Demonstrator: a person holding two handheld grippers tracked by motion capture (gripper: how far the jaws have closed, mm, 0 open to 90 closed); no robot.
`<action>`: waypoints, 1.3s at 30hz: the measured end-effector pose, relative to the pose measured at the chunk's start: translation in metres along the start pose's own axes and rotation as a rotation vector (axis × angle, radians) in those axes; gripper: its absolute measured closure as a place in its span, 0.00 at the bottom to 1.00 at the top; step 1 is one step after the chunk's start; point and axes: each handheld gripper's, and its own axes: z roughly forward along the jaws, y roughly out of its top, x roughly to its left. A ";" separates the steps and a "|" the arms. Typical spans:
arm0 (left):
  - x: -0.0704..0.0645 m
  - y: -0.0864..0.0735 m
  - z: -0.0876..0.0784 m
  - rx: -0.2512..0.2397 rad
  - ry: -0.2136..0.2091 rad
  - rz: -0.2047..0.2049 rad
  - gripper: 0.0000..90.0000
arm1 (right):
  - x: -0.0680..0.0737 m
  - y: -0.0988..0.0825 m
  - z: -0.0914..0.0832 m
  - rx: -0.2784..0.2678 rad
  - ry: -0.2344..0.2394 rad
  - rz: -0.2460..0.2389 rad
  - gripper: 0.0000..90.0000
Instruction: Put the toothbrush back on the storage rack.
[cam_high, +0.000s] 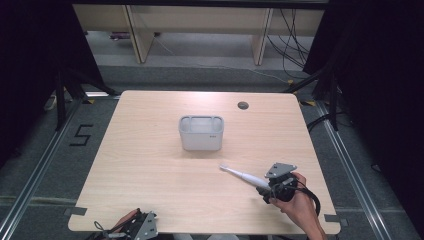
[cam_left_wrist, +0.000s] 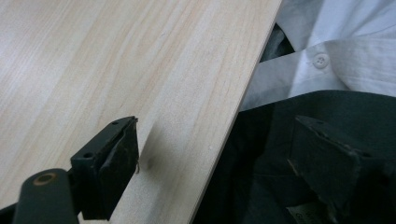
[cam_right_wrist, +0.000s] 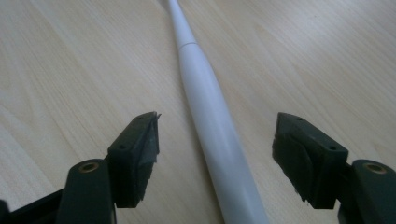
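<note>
A white electric toothbrush (cam_high: 242, 175) lies flat on the wooden table (cam_high: 150, 170), its head pointing toward the middle. My right gripper (cam_high: 272, 189) is at the handle end, open. In the right gripper view the white handle (cam_right_wrist: 212, 126) runs between the two jaws, which stand apart on either side without touching it. A grey rectangular holder (cam_high: 201, 132) stands upright near the table's centre, beyond the brush. My left gripper (cam_high: 142, 226) rests at the near edge, open, one jaw over the table (cam_left_wrist: 116, 70) and the other off the edge.
A round cable hole (cam_high: 243, 105) sits near the table's far right. The near edge of the table runs beside a white shirt (cam_left_wrist: 336, 51) and dark clothing (cam_left_wrist: 280, 140). Black stands and cables flank the table on the floor.
</note>
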 end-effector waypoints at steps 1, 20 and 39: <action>0.000 0.000 0.000 0.005 -0.002 -0.002 0.17 | 0.000 0.002 0.001 0.006 0.002 0.001 0.37; 0.000 0.000 0.001 -0.003 0.004 -0.003 0.17 | -0.009 0.025 0.022 0.195 0.083 -0.078 0.59; 0.000 0.000 -0.001 0.008 -0.003 0.004 0.17 | -0.018 0.042 0.044 0.339 0.167 -0.119 0.66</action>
